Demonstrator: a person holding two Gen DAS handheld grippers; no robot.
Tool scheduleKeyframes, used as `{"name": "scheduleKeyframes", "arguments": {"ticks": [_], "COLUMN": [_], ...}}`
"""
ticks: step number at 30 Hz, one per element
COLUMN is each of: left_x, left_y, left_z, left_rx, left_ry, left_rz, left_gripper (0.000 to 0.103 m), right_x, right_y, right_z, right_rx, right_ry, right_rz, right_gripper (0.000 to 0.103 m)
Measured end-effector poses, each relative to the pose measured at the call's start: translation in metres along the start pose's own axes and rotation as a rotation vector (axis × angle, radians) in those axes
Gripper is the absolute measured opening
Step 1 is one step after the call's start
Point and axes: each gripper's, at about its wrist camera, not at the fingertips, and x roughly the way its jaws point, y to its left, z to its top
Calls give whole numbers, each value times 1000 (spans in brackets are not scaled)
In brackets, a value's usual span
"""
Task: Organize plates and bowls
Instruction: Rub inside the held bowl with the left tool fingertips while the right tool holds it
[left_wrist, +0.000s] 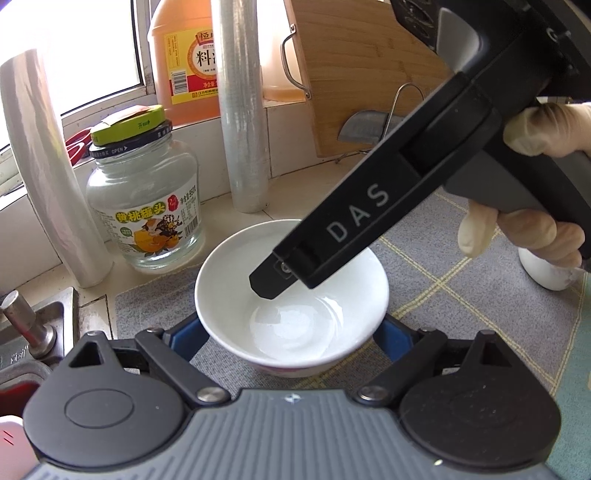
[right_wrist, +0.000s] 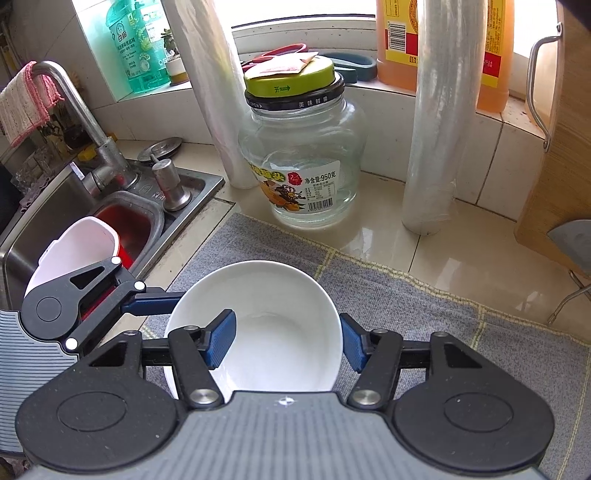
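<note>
Field notes.

**Edges, room**
- The bowl (right_wrist: 280, 332) stands on a grey checked mat (right_wrist: 406, 295) on the table (right_wrist: 461, 258), just in front of the glass jar (right_wrist: 301, 166).
- The mat's far edge stops short of the jar, leaving a strip of wet-looking tile between them.
- Left of the jar in the right wrist view, the sink (right_wrist: 44, 229) drops away. Its rim is near the mat's corner, and the bowl is near that side.
- Right of the jar and nearer the camera, the mat lies open.
- Behind the jar the window sill closes the table off. A wooden board (left_wrist: 369, 66) leans at the jar's far right.

**Counts**
- One bowl and one jar.
- Two upright rolls of film, one on either side of the jar (right_wrist: 214, 110) (right_wrist: 436, 147).
- One orange bottle (left_wrist: 184, 62) on the sill behind the jar, and one green bottle (right_wrist: 142, 44) further left.
- Two grippers and one gloved right hand (left_wrist: 528, 236).

**Bowl's set**
- It is upright with its mouth up and sits level.
- It is round, so it has no long axis across the table.

**Grippers**
- The left hand-held gripper (left_wrist: 290, 334) is spread wide, with a blue pad against the bowl's outer wall on each side.
- The right hand-held gripper (right_wrist: 286, 341) is closed down across the bowl's right wall. One pad is inside and the other is against the outside of the rim.
</note>
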Motion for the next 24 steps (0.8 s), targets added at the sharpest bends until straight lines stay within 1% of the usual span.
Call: {"name": "scheduleKeyframes", "arguments": {"ticks": [9,13,21,24], "left_x": [-30,-37,-49,-55], "left_y": [-16,-25,-47,-57], "left_z": [9,11,13,16], "left_rx": [36,44,77,87], "left_ry": [36,53,75,82], "left_rz": [-48,-80,-146,-159], "left_gripper": [94,94,94,94], "right_x": [-42,-57,-84,-94], "right_y": [16,21,19,17], "right_z": [-18,-30,-57,-65], "right_rx": [-2,11,66,71], "right_ry": [-28,-34,-49,-53], "right_rz": [-7,-34,-66,-72], "right_gripper": [66,66,66,66]}}
